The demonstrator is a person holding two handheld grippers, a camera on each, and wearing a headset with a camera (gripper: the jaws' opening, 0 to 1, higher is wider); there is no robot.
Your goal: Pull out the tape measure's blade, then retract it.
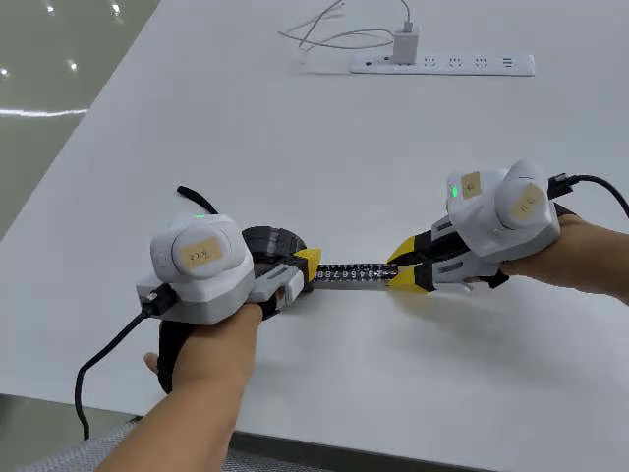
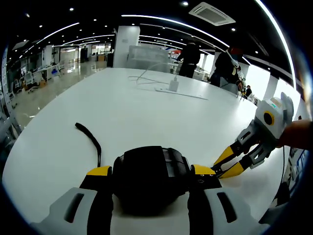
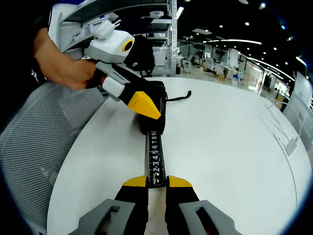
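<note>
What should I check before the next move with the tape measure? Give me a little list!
1. Is the left gripper shut on the tape measure? Ok, one jaw sits against each side of the case.
2. Is the right gripper pinching the end of the blade? Ok.
3. Is the blade straight and flat between them? Ok, it runs untwisted with its numbers facing up.
4. Is the power strip out of the way? Ok, it lies far back on the table.
5. Is the blade lock off? Cannot tell, no lock is visible on the case.
</note>
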